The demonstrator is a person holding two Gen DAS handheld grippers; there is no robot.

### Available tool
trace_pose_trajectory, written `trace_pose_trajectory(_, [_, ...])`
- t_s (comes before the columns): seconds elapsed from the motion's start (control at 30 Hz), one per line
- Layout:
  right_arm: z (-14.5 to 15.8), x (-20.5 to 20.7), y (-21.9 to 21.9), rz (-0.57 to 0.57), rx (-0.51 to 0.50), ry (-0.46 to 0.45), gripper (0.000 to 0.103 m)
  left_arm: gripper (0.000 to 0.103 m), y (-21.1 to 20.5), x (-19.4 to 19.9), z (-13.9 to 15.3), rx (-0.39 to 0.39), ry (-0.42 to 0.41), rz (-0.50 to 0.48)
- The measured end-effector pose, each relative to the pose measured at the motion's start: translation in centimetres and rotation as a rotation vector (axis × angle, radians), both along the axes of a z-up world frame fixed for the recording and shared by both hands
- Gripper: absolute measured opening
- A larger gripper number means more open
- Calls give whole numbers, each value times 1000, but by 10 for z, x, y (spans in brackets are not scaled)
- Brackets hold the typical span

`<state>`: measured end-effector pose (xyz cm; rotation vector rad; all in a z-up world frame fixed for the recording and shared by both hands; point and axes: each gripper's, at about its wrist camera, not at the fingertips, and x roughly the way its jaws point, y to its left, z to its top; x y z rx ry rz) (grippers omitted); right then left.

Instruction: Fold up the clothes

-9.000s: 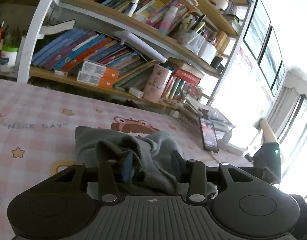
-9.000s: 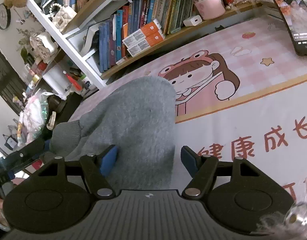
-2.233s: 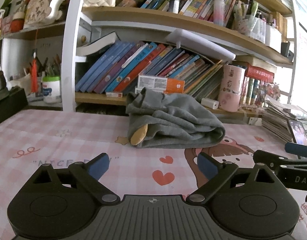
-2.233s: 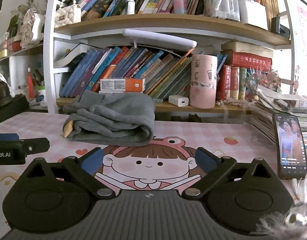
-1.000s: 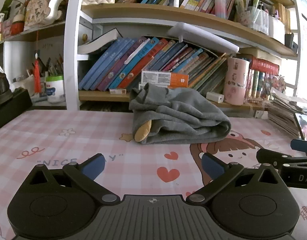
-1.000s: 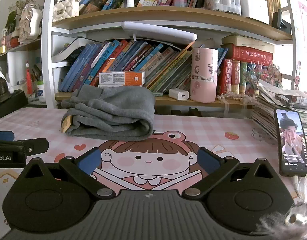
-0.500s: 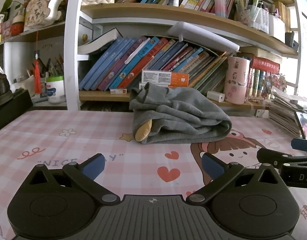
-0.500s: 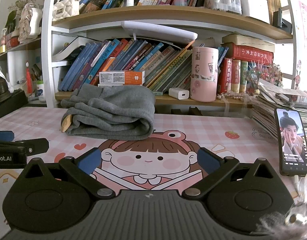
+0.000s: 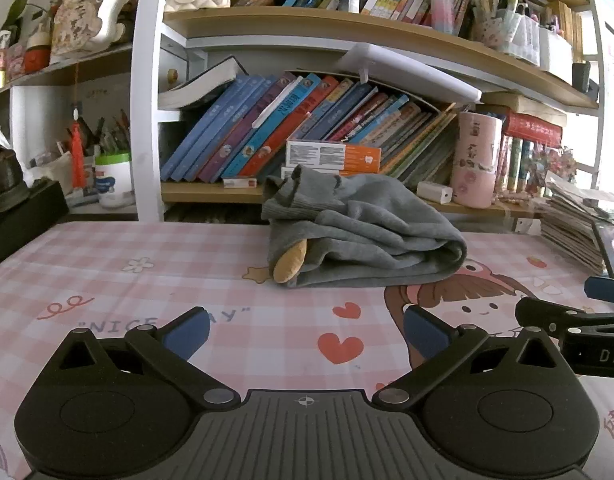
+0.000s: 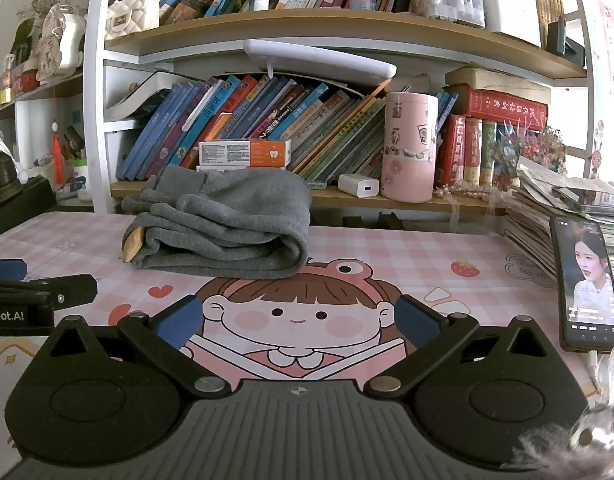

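- While both tools hang low over the pink cartoon mat (image 10: pixel 387 248), the grey garment (image 9: pixel 359 236) lies as a folded bundle at the mat's far edge, just in front of the bookshelf (image 9: pixel 211 192).
- Left gripper (image 9: pixel 305 330): jaws spread wide, nothing between the blue pads. Bundle lies ahead of it, a touch right of centre, well apart.
- Right gripper (image 10: pixel 295 318): jaws equally wide, empty. Bundle lies ahead and to its left, well apart.
- Bundle's long axis runs left-right across both views, parallel to the bookshelf. Rounded fold faces right; loose edges, ribbed cuff and a tan patch (image 9: pixel 290 261) face left.
- Judgement: neither gripper is clearly nearer; the left lines up with the open, loose end, the right with the closed fold.
- Judgement: the fold looks done, if lumpy. Any tidying would start at the loose left end, so the left gripper is the likelier one to reach.
- Phone (image 10: pixel 587 284) lies on the mat far to the bundle's right, screen lit, out of the path.
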<state>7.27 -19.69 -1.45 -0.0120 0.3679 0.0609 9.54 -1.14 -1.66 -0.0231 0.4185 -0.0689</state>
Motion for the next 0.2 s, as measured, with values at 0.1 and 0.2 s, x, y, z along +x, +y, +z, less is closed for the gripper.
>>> trace_pose_trajectory(0.1, [0,0,0,-1,0,0,103,103,0,-1,0,1,-3,-3])
trace_pose_trajectory(0.2, [0,0,0,-1,0,0,103,103,0,-1,0,-1,-5,-8])
